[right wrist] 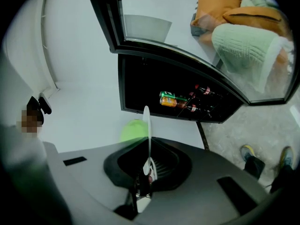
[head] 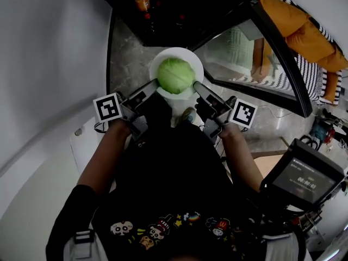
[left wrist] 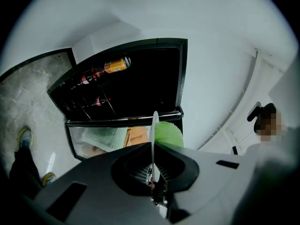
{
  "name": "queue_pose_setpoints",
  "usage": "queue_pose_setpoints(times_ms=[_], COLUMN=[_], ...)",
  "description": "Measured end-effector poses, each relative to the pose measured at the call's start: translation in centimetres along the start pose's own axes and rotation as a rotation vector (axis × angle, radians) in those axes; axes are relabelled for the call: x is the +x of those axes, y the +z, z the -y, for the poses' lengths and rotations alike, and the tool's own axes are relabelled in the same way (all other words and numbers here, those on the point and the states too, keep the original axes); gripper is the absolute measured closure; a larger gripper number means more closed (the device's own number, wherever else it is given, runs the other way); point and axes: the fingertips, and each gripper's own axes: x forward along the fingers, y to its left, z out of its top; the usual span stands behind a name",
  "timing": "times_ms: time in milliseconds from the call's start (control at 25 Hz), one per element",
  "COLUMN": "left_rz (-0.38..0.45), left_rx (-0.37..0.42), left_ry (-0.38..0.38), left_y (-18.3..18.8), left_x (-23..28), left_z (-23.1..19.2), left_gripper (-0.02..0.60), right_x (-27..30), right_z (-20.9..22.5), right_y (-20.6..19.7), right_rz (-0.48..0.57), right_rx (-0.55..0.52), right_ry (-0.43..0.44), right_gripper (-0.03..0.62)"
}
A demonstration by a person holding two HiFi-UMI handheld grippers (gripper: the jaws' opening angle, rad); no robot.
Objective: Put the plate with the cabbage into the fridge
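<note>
Gripped from both sides and held level above a grey marbled stone floor (head: 122, 56): a round white plate (head: 176, 52) carrying a pale green cabbage head (head: 175, 75). Pinched at the 8 o'clock rim by the left gripper (head: 155, 87), jaws closed tight on the thin edge. Pinched the same way at 4 o'clock by the right gripper (head: 197, 86). Just beyond at 12 o'clock, an open black fridge (head: 174, 15), with an orange drink can (head: 142, 1) and dark bottles racked inside, labels too small to read. Swung out towards 2 o'clock, its glass door (head: 239, 48), showing orange and pale green cushions. Down at 4 o'clock, a small black timer screen (head: 307, 181), digits not sharp enough to read. White walls at 9 o'clock.
</note>
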Motion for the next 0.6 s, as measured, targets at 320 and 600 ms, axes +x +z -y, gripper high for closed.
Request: queue_pose_setpoints(times_ms=[320, 600], left_rz=[0.041, -0.023], left_rx=[-0.001, -0.018], left_ry=[0.022, 0.04], left_y=[-1.0, 0.0], left_x=[-0.9, -0.1], left_z=[-0.4, -0.5], left_gripper=[0.572, 0.572], right_x=[-0.2, -0.2], right_z=[0.7, 1.0], right_y=[-1.0, -0.4], right_rz=[-0.028, 0.051], right_rx=[0.041, 0.075], right_ry=[0.03, 0.01], right_gripper=[0.574, 0.574])
